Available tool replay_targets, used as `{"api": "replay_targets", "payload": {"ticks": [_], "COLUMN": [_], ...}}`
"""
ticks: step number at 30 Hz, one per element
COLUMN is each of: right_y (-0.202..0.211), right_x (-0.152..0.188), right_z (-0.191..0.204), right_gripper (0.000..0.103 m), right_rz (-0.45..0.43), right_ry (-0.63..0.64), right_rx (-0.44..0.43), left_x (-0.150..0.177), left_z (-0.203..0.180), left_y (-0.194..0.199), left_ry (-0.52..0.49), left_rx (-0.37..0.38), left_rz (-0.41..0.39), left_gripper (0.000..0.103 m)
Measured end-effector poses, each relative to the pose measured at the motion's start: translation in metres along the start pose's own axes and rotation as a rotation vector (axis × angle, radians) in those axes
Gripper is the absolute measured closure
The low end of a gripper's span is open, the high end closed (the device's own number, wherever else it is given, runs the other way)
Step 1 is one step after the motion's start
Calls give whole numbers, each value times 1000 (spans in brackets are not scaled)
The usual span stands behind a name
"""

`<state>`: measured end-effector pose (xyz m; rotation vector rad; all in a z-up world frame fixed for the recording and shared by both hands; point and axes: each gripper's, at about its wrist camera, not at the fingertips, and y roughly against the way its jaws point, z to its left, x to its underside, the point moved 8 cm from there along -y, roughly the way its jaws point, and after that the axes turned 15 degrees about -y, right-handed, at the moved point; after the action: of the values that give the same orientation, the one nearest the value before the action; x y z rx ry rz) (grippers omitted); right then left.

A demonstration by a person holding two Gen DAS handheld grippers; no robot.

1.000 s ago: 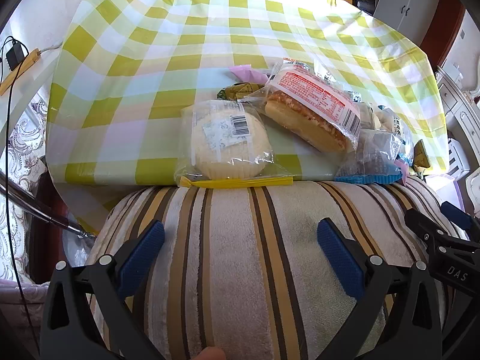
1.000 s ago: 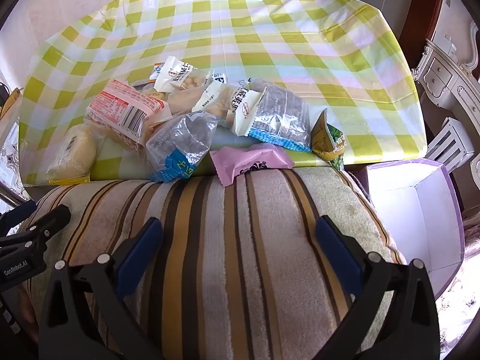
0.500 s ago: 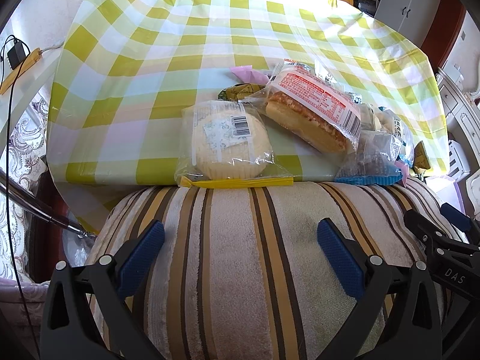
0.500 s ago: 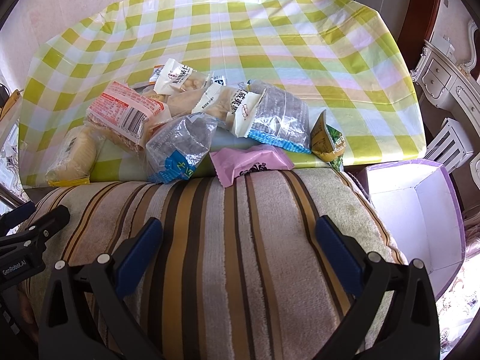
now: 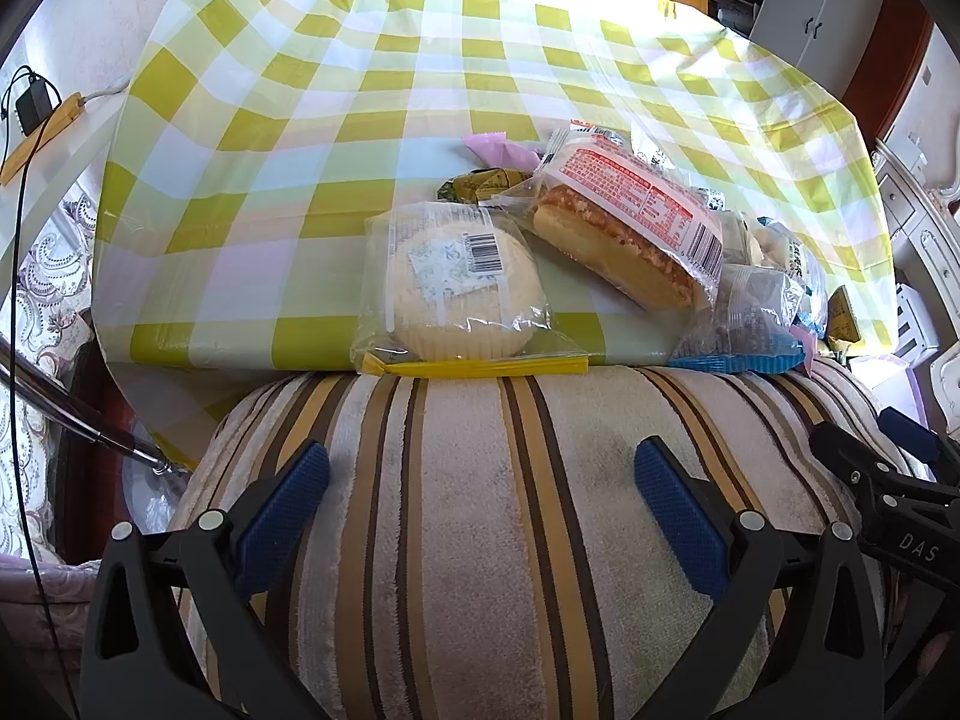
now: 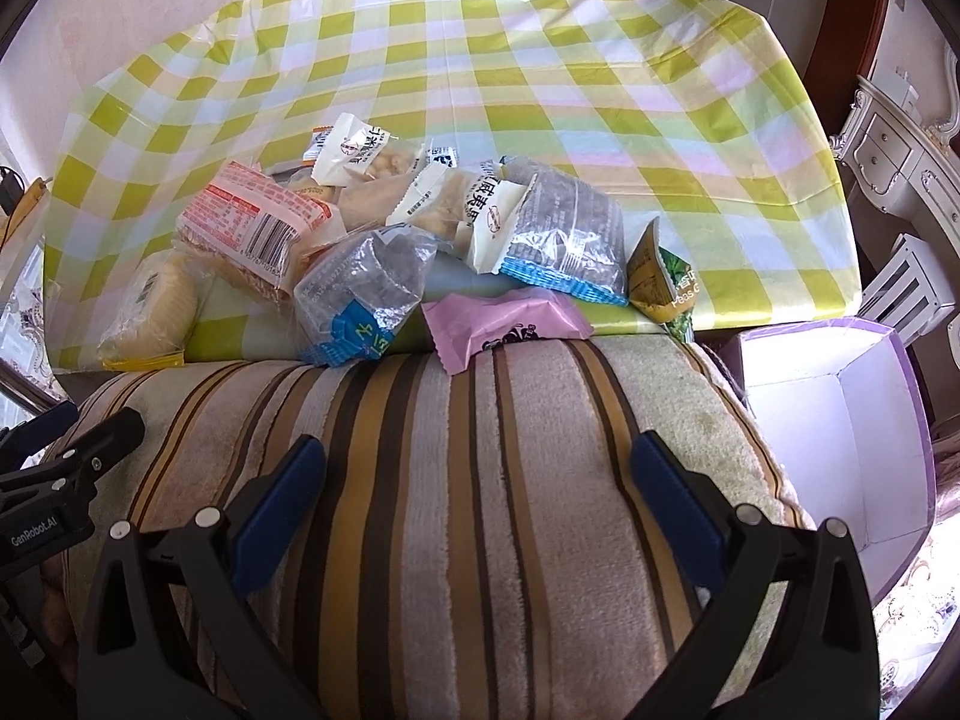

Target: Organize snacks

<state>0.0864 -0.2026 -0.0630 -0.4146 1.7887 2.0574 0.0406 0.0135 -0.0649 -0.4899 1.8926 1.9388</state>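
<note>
left tongs: left gripper [image 5: 480, 492] spread wide, nothing between the blue pads, hovering over the brown-and-cream striped plush cushion [image 5: 510, 510] short of the table edge.
right tongs: right gripper [image 6: 477, 483] also spread, empty, over the same cushion.
snacks: all heaped on the near edge of the table, none in the box. Round pale bun in a clear bag with a yellow seal strip [image 5: 456, 291] sits nearest the left gripper, seal overhanging the edge. Long crumb-topped bread in a red-and-white printed wrapper [image 5: 624, 228] leans just behind it, touching. Pink foil sachet [image 6: 504, 327] and clear cracker pack with a blue bottom edge [image 6: 360, 300] hang over the edge in front of the right gripper.
box: open white cardboard box with purple rim [image 6: 840, 420], right of the cushion and below table level, looks empty.
step: likely first pick. I'd take the pink sachet with the right tongs, closest to the box; pinch across the flat body, not the crimped end.
risk: packs overlap, so lift straight up or neighbours slide off the edge. Film is slippery.
surface: green-yellow-white checked plastic tablecloth [image 6: 480, 90], glossy, wrinkled.
room: white cabinet at far right, orange chair back behind the table.
</note>
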Motion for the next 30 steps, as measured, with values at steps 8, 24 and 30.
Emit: {"api": "replay_targets", "payload": {"ticks": [8,24,30], "right_y": [2,21,5], "right_x": [-1,-31,-61], "right_z": [-1,-46,-75], "right_gripper": [1,1,1], "right_rz": [37,-4,3], "right_ry": [-3,-83,-95], "right_rx": [-53,-146,-64], "left_x": [0,-2,-5], "left_z": [0,3,11], "left_y": [1,3,11], "left_ry": [3,14,55], "left_rx": [2,5,5], "left_rz": [-3,-25,-75], "left_gripper": [4,4,6]}}
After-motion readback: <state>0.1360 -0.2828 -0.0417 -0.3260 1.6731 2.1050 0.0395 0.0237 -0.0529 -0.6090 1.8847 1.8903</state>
